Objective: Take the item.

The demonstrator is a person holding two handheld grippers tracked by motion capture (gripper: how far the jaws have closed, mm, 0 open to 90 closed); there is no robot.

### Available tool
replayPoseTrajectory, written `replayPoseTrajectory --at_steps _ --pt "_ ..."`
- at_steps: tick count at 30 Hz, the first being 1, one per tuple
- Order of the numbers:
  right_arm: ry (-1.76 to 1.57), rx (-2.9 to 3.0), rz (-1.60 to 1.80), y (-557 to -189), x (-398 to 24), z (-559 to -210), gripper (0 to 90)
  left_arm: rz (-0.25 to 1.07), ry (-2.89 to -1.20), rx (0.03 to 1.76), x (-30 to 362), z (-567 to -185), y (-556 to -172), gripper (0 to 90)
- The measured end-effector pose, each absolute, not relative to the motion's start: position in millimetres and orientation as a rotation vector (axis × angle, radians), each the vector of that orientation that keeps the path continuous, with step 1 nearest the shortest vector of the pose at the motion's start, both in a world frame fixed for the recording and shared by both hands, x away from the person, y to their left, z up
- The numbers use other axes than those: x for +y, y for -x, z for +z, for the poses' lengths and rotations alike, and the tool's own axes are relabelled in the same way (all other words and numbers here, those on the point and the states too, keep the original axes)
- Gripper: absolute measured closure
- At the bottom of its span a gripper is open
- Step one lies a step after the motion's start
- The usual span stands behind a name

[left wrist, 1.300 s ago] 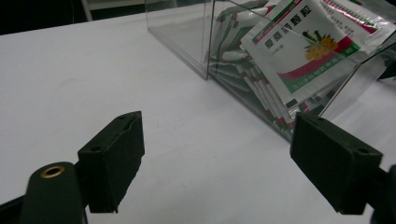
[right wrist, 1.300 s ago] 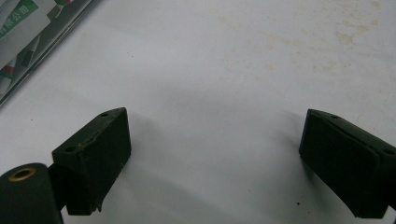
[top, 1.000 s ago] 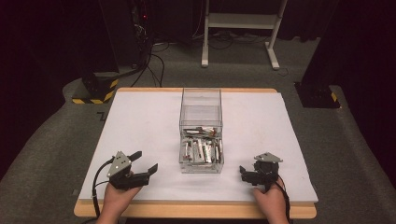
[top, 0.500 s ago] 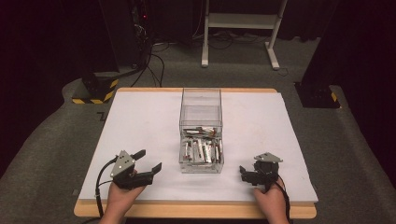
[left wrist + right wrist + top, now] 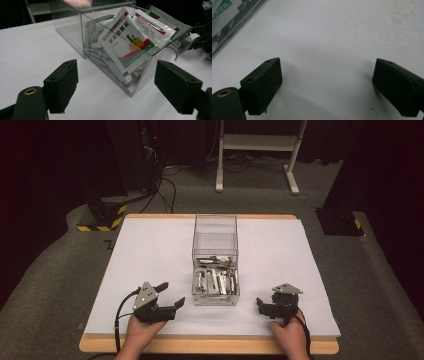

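A clear plastic box [image 5: 215, 260] stands in the middle of the white desk [image 5: 150, 255], packed with printed sachets [image 5: 216, 281] in its near half. The left claw [image 5: 170, 296] rests on the desk just left of the box's near corner, released, its jaws spread wide and aimed at the box, holding nothing. The right claw [image 5: 260, 305] sits on the desk to the right of the box, a little apart from it, also released, with bare desk between its jaws
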State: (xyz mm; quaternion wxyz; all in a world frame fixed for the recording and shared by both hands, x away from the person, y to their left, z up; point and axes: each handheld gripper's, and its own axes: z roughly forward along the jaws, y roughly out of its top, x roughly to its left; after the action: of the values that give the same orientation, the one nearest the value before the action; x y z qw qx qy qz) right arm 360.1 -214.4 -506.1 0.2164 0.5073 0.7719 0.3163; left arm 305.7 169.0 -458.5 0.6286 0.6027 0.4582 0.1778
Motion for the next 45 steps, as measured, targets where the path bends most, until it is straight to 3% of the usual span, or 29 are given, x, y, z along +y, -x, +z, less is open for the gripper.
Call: replayPoseTrajectory --at_steps 31,45 --pt "-1.404 2.139 0.877 -360 -214 -506 8.7 0.346 -1.388 1.013 131 -432 -332 23.8" --pt "-1.407 2.139 0.877 -360 -214 -506 8.7 0.374 -1.407 1.057 113 -431 -344 40.0"
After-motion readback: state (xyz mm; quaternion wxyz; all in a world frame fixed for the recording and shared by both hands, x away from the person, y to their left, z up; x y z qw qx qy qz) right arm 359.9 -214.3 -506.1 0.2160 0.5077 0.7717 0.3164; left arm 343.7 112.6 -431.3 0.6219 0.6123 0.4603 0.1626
